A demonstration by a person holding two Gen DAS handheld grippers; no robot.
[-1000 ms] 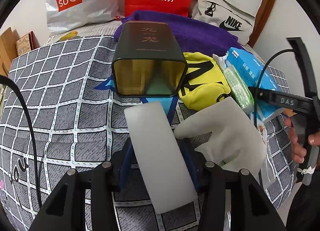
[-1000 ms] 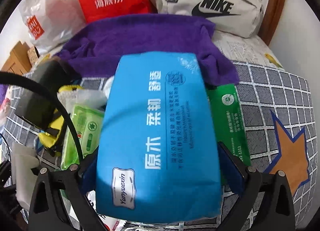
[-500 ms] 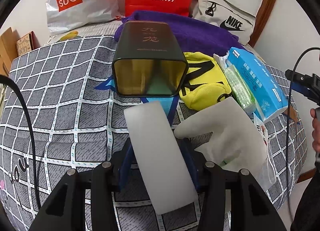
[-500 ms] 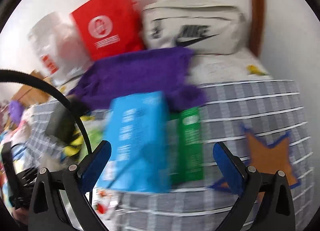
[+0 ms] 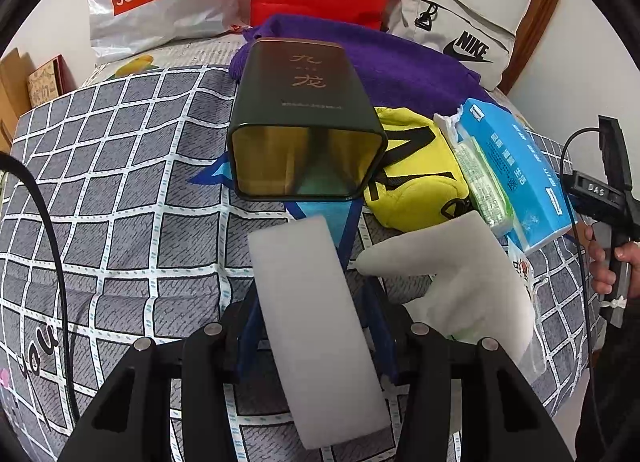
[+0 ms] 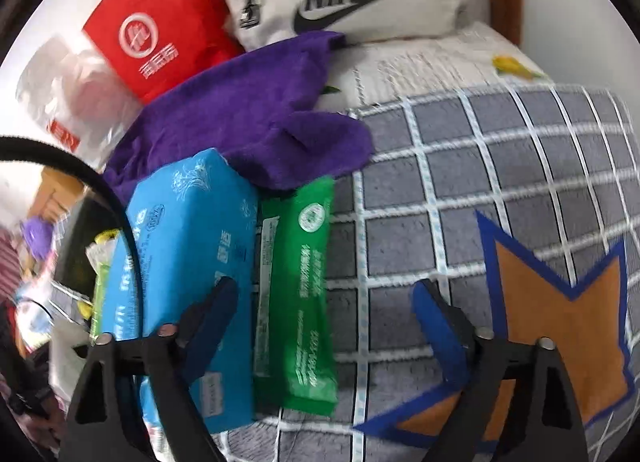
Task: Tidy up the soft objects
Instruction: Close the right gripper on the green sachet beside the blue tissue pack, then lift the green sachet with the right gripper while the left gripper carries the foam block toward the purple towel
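L gripper [image 5: 310,326] fingers clamp a white foam block [image 5: 316,326], near side of the bed [image 5: 100,197], pointed at a dark tin [image 5: 306,129] lying open-mouthed; yellow pouch [image 5: 416,177] right of it; blue tissue pack [image 6: 180,262] w/ green wipes pack [image 6: 296,294] touching on its right; R gripper [image 6: 324,302] fingers have just been closing, nothing gripped, prob. over the green pack, view blurred.

Left gripper [image 5: 310,326] fingers [image 5: 250,336] clamp white foam block [image 5: 316,326]; dark tin [image 5: 306,121] beyond.
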